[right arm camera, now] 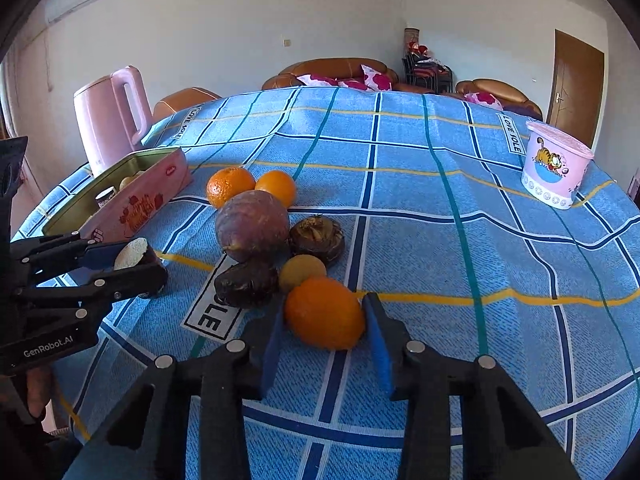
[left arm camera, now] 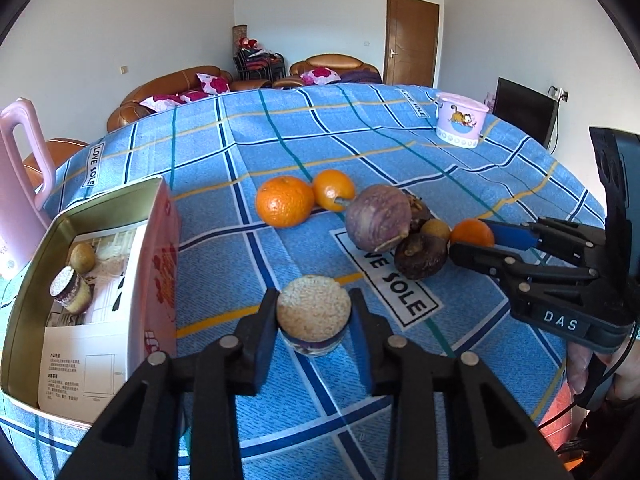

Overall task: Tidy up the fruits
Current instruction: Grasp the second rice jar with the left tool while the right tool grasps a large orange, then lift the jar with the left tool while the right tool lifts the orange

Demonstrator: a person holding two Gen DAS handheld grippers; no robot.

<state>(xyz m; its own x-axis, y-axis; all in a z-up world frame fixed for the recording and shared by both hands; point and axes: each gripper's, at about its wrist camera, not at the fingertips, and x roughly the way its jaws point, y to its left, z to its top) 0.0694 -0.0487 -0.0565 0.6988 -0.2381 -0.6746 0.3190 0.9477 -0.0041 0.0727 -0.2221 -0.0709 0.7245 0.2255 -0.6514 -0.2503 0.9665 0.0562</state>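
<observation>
Left gripper [left arm camera: 314, 314] clamped on cork-topped jar [left arm camera: 314, 312], just beside open tin [left arm camera: 24, 300] at table's left. Right gripper [right arm camera: 324, 316] spread around small orange [right arm camera: 324, 312]; pad contact not discernible. Orange at near end of fruit cluster, touching kiwi [right arm camera: 301, 270], on blue checked tablecloth [right arm camera: 440, 240].

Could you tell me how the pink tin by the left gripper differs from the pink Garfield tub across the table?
The pink tin is low, rectangular and open, with small items lying inside; the Garfield tub is tall, round and lidded. The tin carries red strawberry art on its side, the tub a cartoon cat. The tin sits near the left gripper, the tub far from both grippers. Both are pink and rest on the blue tablecloth.
</observation>
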